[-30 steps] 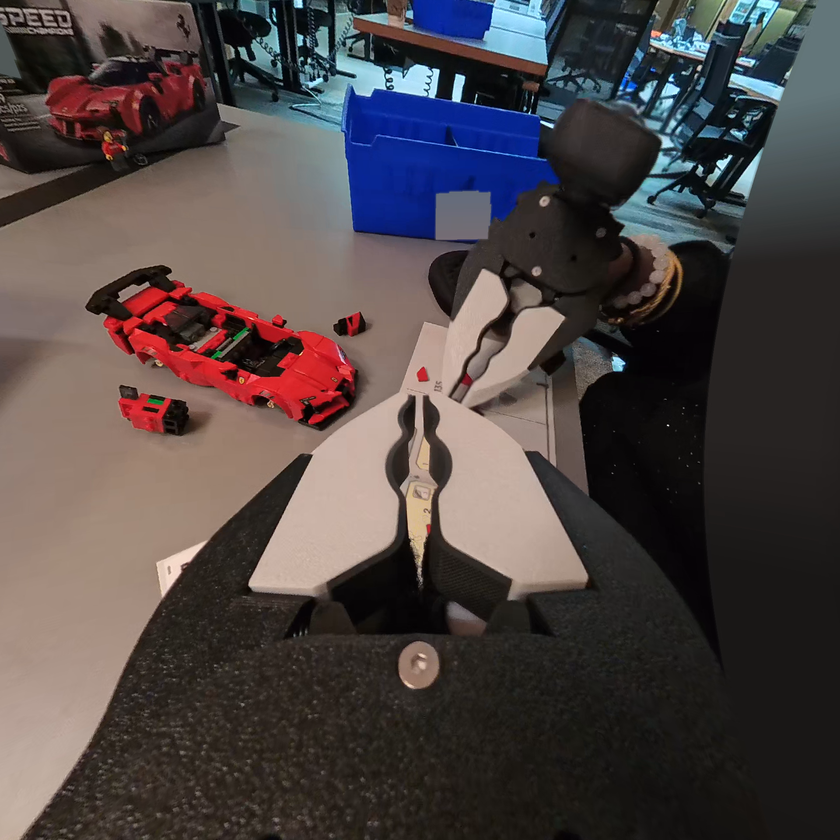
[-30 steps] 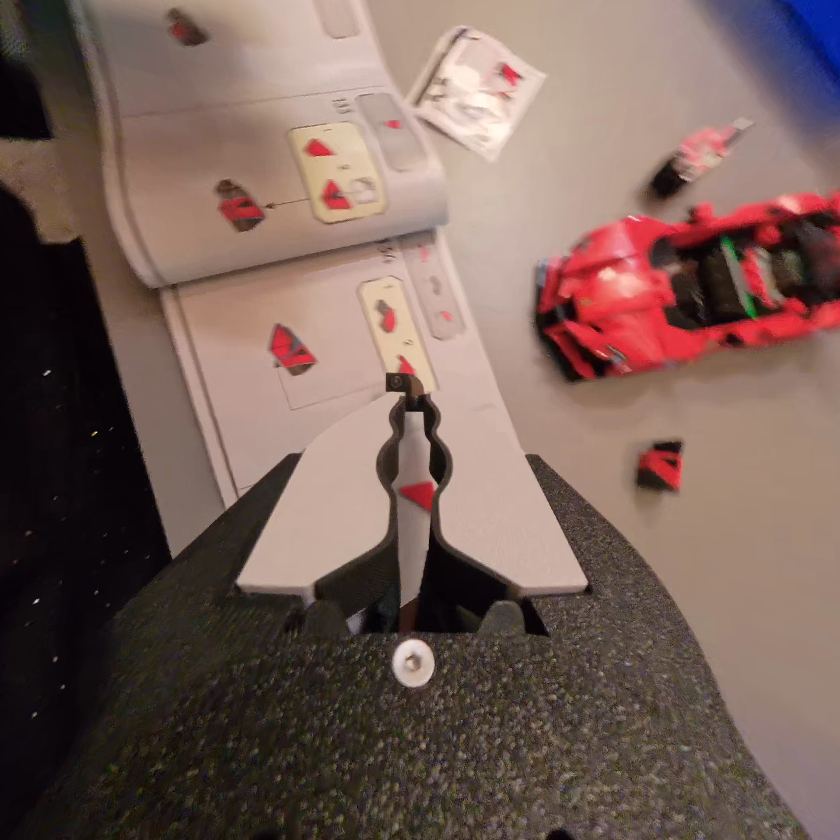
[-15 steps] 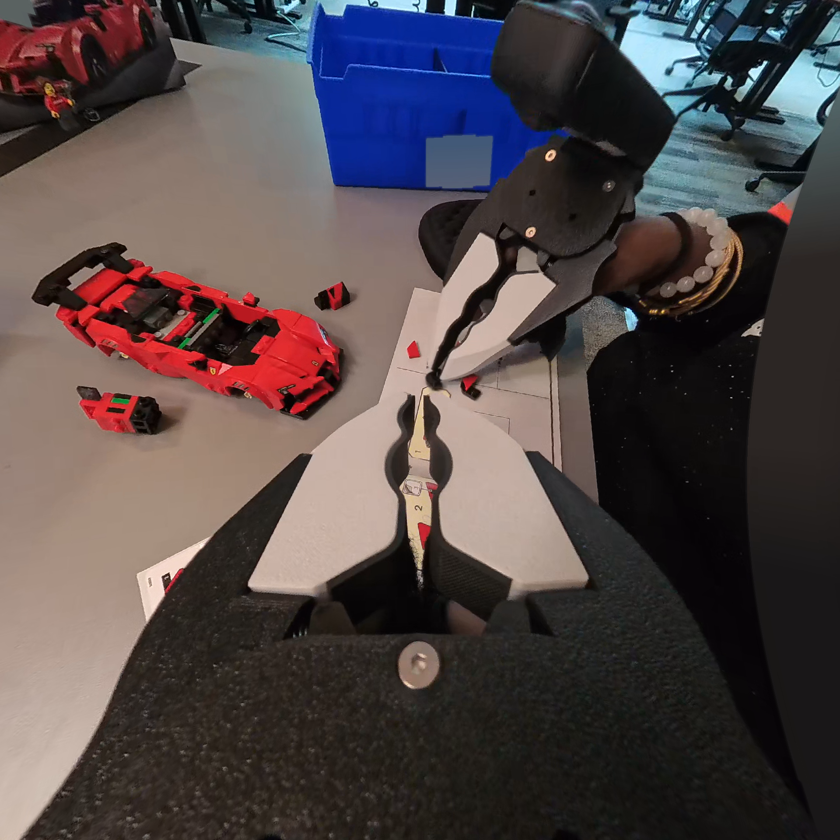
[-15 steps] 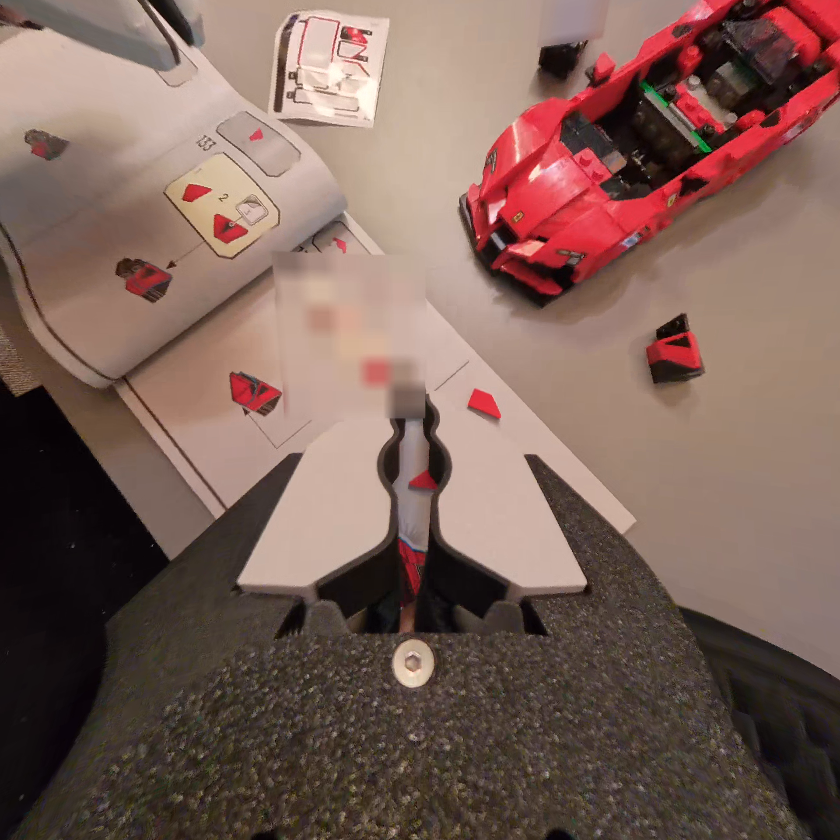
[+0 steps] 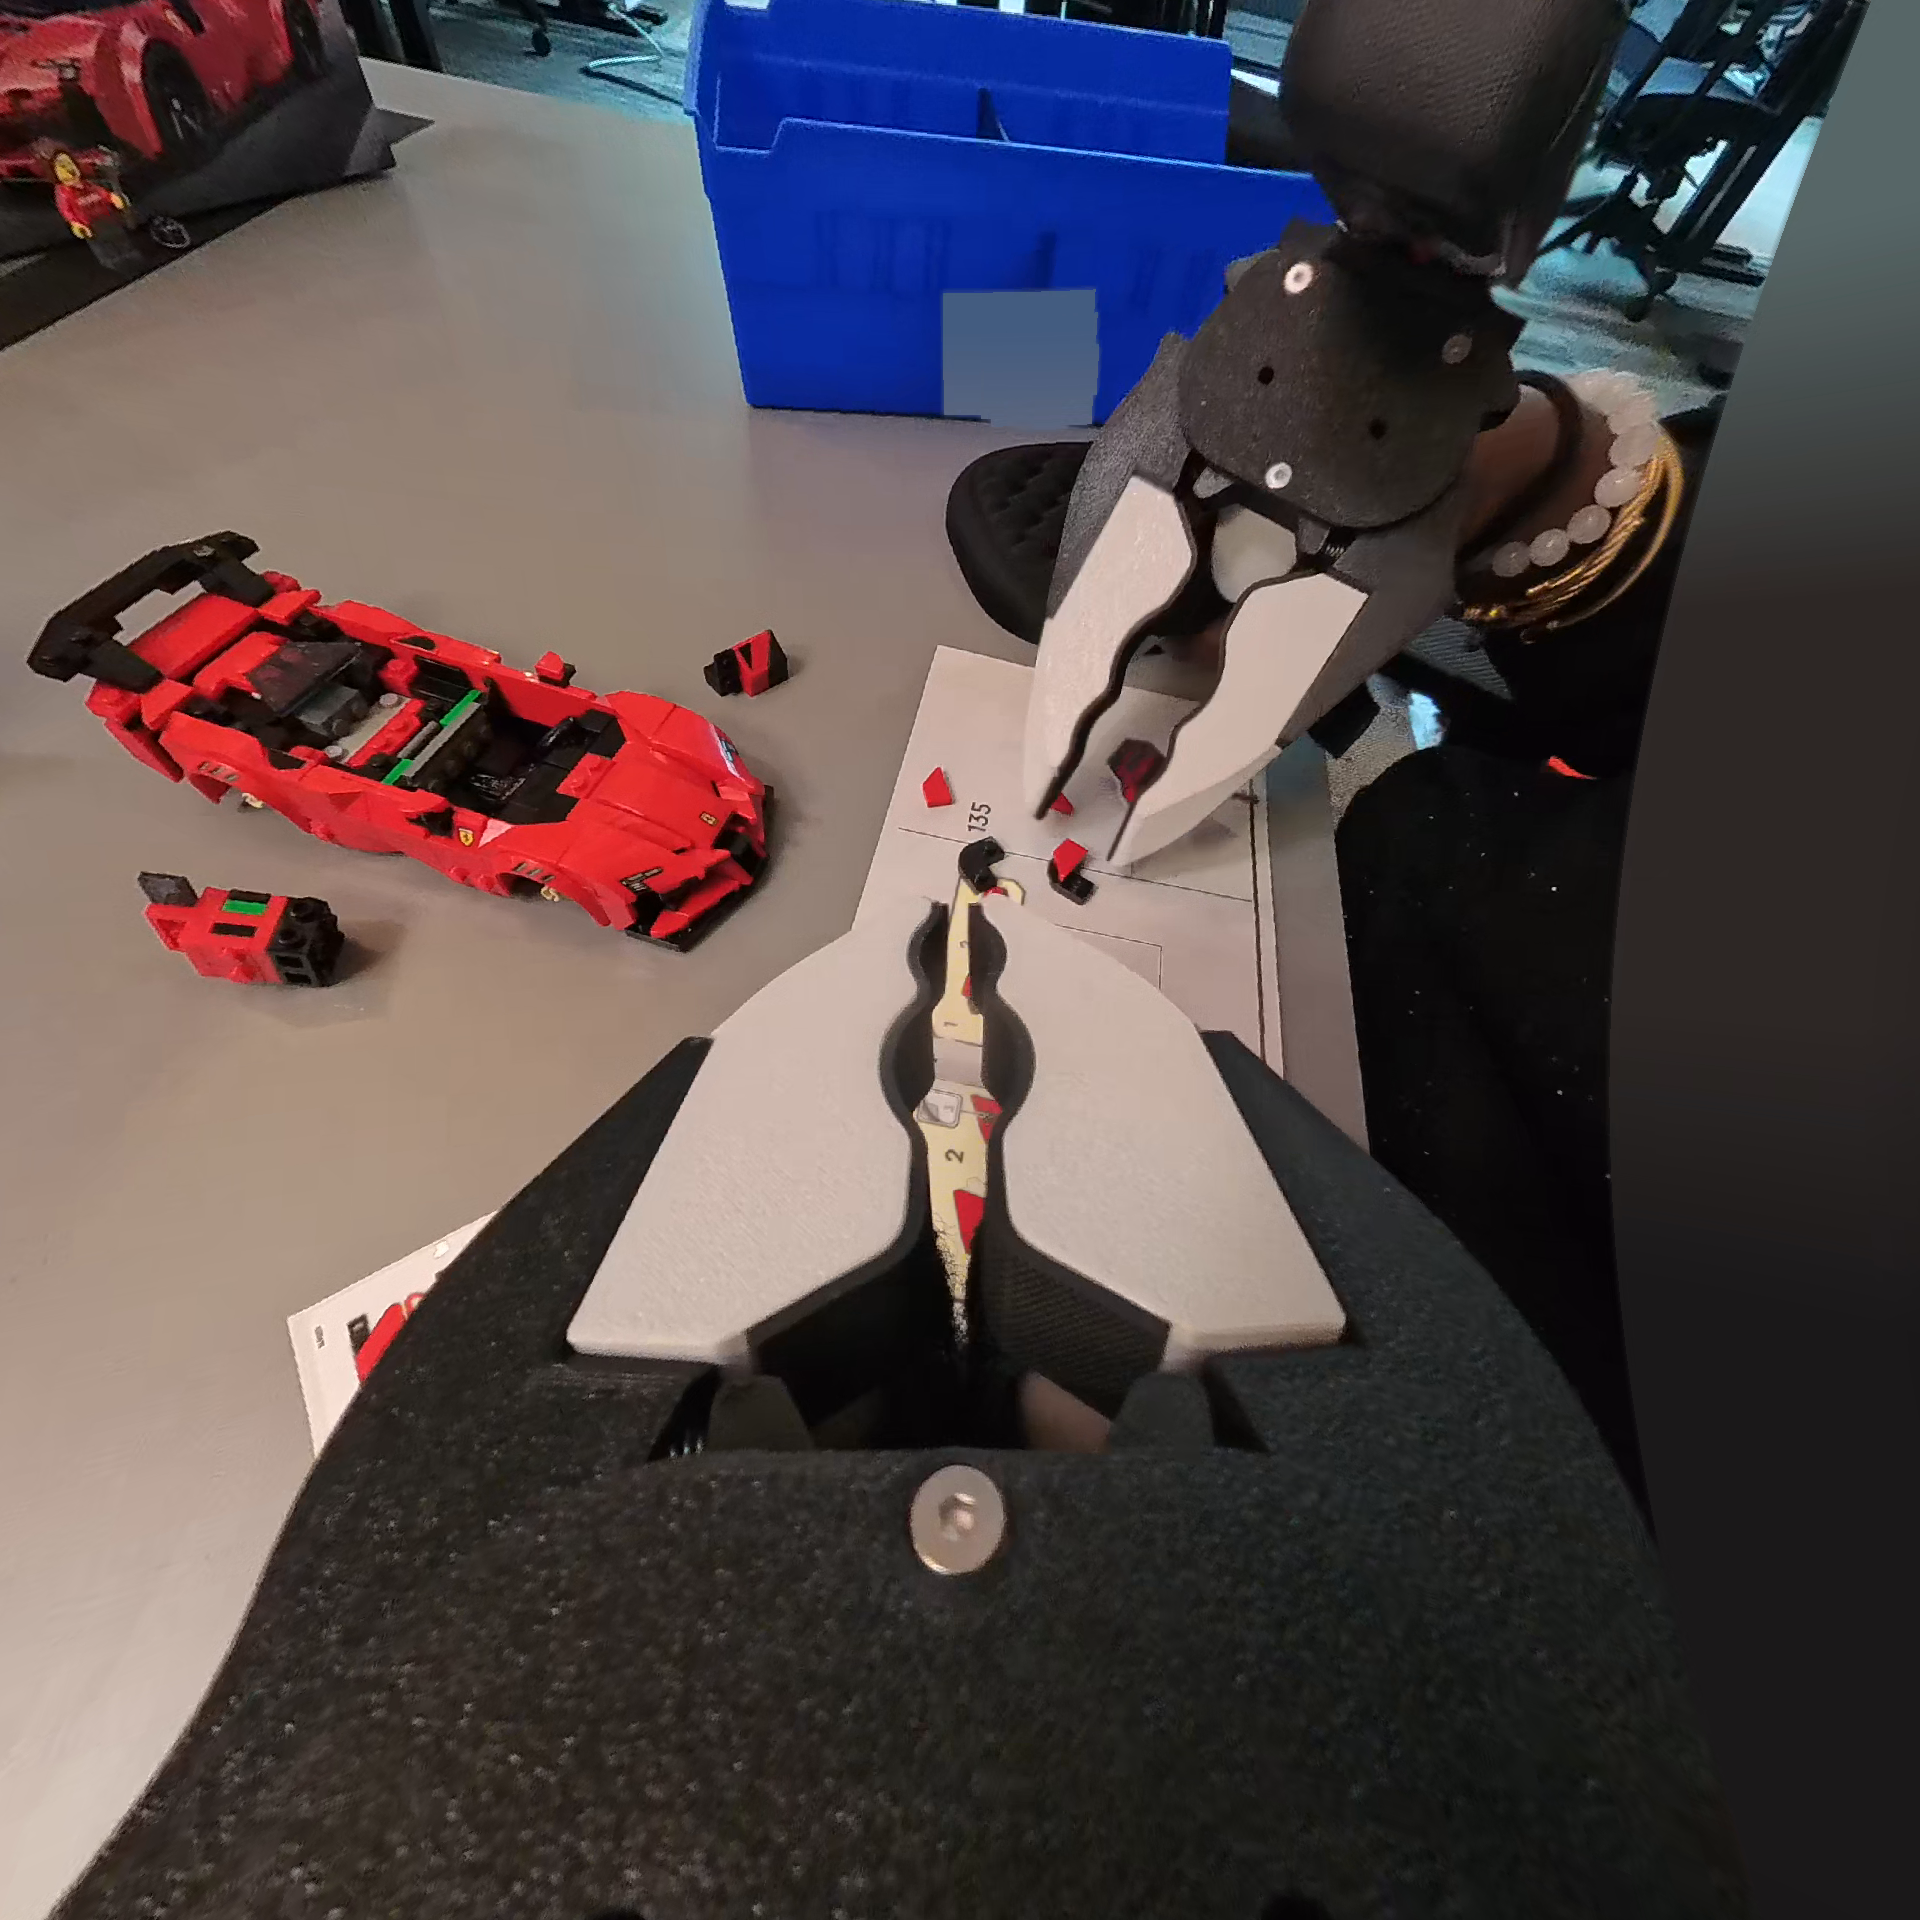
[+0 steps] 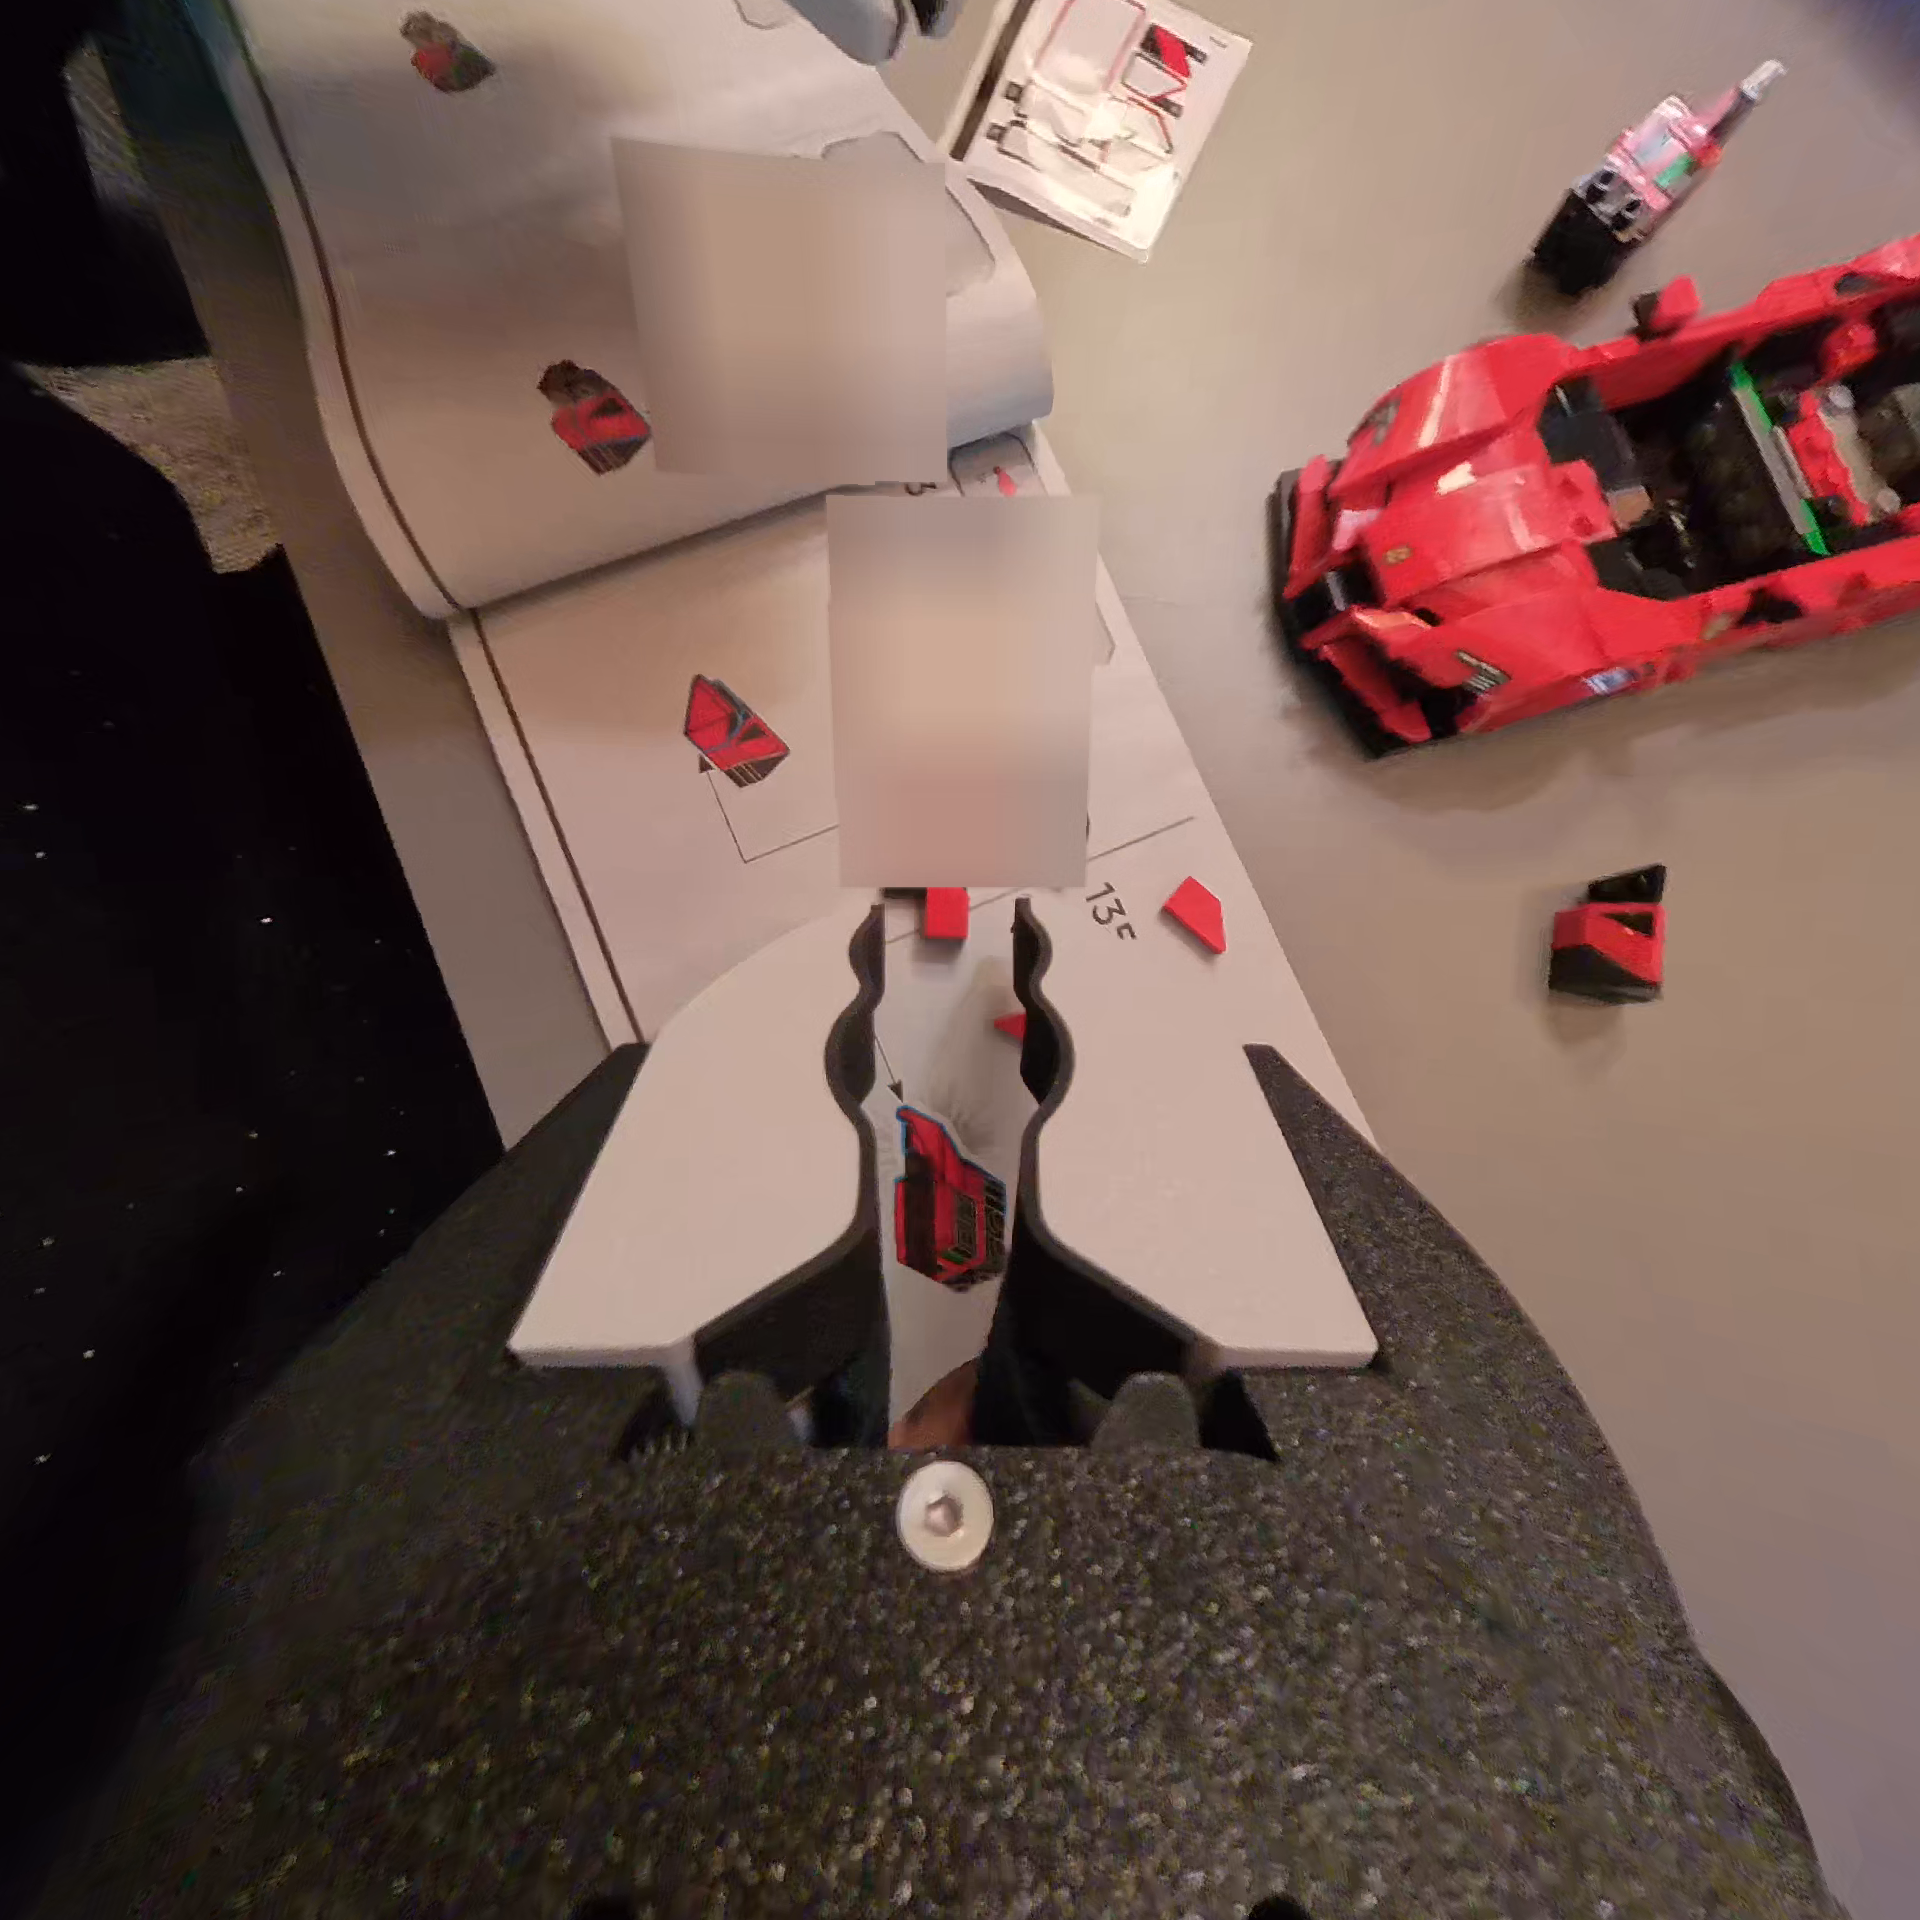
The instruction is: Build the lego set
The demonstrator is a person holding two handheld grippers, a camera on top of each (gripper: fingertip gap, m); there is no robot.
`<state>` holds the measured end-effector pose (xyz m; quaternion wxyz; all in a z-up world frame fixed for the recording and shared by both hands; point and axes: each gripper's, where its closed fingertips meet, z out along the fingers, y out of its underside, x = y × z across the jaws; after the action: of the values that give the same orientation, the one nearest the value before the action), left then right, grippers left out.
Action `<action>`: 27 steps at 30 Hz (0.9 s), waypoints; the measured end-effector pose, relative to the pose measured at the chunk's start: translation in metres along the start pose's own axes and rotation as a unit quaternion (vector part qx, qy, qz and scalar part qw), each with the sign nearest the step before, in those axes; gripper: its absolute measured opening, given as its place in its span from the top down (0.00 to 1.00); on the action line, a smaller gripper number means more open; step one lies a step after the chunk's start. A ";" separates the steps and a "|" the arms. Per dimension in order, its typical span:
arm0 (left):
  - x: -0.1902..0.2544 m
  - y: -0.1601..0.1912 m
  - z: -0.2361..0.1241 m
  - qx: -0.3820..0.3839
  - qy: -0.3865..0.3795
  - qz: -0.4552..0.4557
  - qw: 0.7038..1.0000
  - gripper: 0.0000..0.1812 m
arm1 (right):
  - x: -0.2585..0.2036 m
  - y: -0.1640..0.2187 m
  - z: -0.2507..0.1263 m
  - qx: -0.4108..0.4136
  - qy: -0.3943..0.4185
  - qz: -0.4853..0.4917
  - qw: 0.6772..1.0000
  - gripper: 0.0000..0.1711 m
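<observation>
- The left tool (image 5: 961,914) is closed with nothing between its fingers, low over the near part of the open instruction booklet (image 5: 1195,935) on the grey counter (image 5: 468,468).
- The right tool (image 5: 1081,826) has its fingers spread and empty, tips down on the booklet page beyond the left tool.
- A small black piece (image 5: 982,858) lies on the page just past the left tool's tip; a red-and-black piece (image 5: 1070,868) sits just right of it, near the right tool's tips.
- A small red wedge (image 5: 937,788) rests on the page's left margin.
- The red lego car (image 5: 416,748), roof open, stands on the counter left of the booklet.
- A red-and-black sub-assembly (image 5: 244,928) lies near the car's rear; a smaller one (image 5: 746,662) lies beyond its nose.
- A blue bin (image 5: 935,208) stands at the far side.
- A sticker sheet (image 6: 1091,125) lies on the counter next to the booklet's curled page.
</observation>
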<state>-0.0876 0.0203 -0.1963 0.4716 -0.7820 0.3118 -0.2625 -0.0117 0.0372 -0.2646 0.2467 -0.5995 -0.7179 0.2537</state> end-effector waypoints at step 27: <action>0.004 0.000 0.000 0.000 0.015 0.002 1.000 0.98 | -0.010 0.008 0.005 -0.033 -0.101 -0.115 0.988 0.95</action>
<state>-0.0843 0.0172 -0.1961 0.4674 -0.7775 0.3205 -0.2727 -0.0075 0.0281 -0.2736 0.1807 -0.4918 -0.8115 0.2587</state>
